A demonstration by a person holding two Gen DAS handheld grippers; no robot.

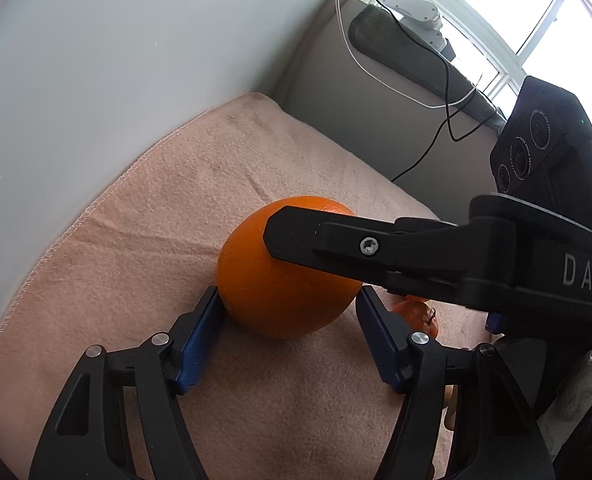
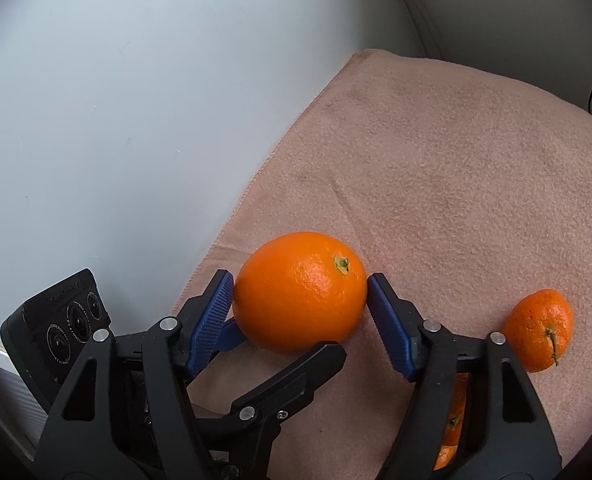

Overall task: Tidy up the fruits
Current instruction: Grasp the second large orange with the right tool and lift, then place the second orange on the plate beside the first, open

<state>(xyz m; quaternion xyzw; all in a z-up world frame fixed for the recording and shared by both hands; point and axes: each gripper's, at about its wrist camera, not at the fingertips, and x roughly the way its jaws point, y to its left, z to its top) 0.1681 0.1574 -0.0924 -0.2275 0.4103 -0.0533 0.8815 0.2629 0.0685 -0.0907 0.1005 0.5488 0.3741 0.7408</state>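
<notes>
From the left wrist, the large orange (image 1: 283, 276) sits on the pink towel (image 1: 135, 240) between the spread blue pads of the left gripper (image 1: 289, 308), apparently unclamped; the right gripper's finger crosses its far side. From the right wrist, the right gripper (image 2: 300, 292) brackets the orange (image 2: 300, 292), pads at its sides, whether squeezing I cannot tell; a mandarin (image 2: 540, 330) lies right.

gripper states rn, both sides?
Left gripper: open, fingers either side of the large orange, a small gap each side.
Right gripper: open around the same orange; whether the pads touch it cannot be told.
</notes>
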